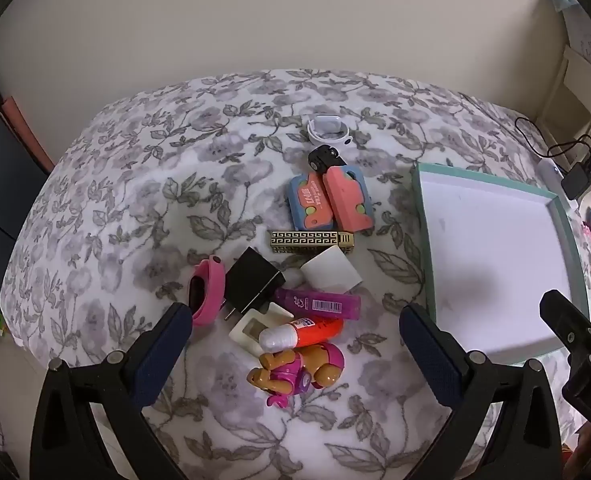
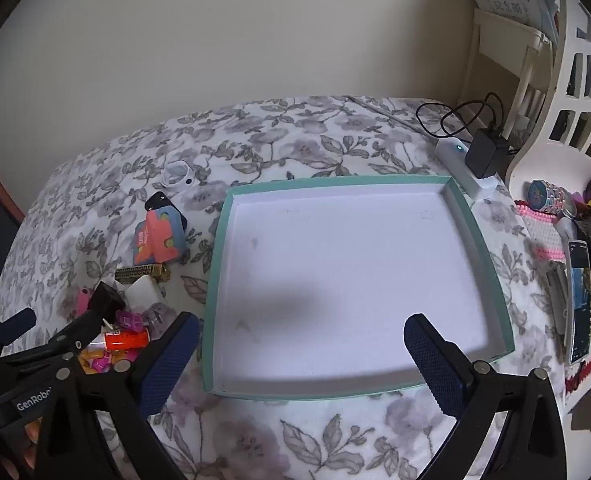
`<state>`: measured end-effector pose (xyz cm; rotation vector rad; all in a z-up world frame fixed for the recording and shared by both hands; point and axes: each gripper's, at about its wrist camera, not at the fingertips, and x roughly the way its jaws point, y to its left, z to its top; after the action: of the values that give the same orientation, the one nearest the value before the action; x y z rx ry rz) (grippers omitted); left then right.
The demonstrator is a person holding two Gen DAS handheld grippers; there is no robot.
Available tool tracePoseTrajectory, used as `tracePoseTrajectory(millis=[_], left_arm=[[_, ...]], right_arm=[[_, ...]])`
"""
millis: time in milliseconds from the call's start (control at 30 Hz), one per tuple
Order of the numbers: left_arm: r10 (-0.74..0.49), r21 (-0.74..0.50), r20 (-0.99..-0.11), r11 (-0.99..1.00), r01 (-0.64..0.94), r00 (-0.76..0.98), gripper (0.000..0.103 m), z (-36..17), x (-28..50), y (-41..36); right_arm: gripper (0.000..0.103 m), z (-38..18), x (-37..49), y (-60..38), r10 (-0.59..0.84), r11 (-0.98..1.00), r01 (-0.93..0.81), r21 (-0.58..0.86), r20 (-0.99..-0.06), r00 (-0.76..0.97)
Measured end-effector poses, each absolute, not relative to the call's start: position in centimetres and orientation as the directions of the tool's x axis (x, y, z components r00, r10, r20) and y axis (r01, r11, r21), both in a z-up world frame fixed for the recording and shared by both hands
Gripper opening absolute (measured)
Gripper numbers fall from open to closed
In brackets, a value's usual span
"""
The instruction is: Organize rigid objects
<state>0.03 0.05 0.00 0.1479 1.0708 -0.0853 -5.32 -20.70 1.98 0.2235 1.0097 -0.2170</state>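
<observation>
Floral bedding (image 1: 135, 208) carries the clutter: from the left wrist I see my left gripper (image 1: 295, 344), fingers wide apart and empty, hovering over the orange glue stick (image 1: 307, 330) and toy pup (image 1: 299, 372). From the right wrist, my right gripper (image 2: 299, 352), equally spread, hangs above the empty teal tray (image 2: 215, 264); I'd straddle one item squarely, avoiding its neighbours.

A soft floral cloth bedspread (image 1: 135, 184) carries a matt cardboard tray (image 2: 215, 272), a glossy plastic toy dog (image 1: 299, 370) and a shiny, gold-patterned metal lighter (image 1: 311, 242).
</observation>
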Motion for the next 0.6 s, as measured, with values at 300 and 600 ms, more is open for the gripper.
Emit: tracePoseTrajectory(millis=[300,600], left_arm=[[-0.001,0.064,-0.893,0.99,0.128,0.45,0.103,-0.48,0.28,0.35],[0.007,0.064,-0.902,0.991,0.118,0.432,0.103,-0.55,0.45,0.39]], right_arm=[[0.103,1.84,-5.23,-20.62,-0.08,0.956,0.282,0.08,-0.855,0.512],[0.103,1.74,-5.29,-20.45,-0.081,0.957,0.279,0.076,-0.856,0.51]])
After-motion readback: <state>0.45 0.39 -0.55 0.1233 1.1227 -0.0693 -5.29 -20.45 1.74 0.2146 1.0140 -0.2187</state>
